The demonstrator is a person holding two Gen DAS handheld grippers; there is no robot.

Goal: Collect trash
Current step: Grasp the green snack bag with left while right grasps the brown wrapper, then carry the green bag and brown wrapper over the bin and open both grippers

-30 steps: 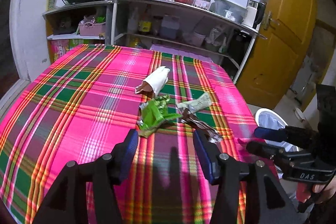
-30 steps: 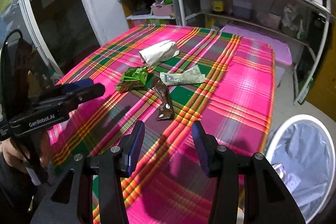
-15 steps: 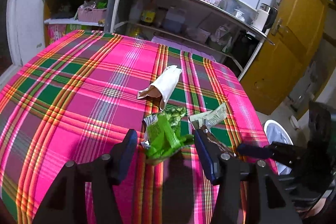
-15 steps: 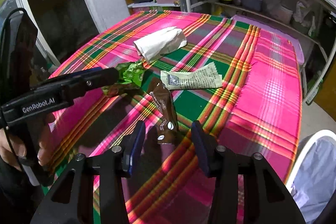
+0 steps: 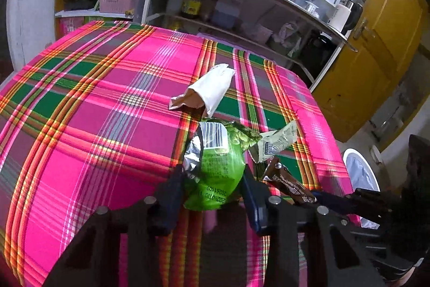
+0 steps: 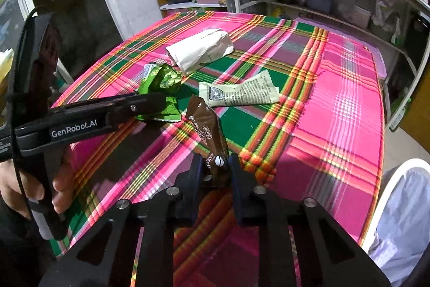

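Our left gripper [image 5: 213,191] jaws pinch the green wrapper [image 5: 215,166]; our right gripper [image 6: 215,174] jaws are clamped on the brown wrapper [image 6: 212,136]. Beyond, on the plaid tabletop [image 6: 336,109]: pale sachet [image 6: 239,93], white paper bag [image 6: 201,50]. Bin [image 6: 400,211] at right.

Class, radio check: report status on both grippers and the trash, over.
Left gripper closing around green wrapper. Right gripper shut on brown wrapper. White bag, pale sachet still on table. Bin right, unobstructed.

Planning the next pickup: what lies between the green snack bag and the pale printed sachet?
In the right wrist view, only bare plaid tablecloth lies between the green snack bag and the pale printed sachet.
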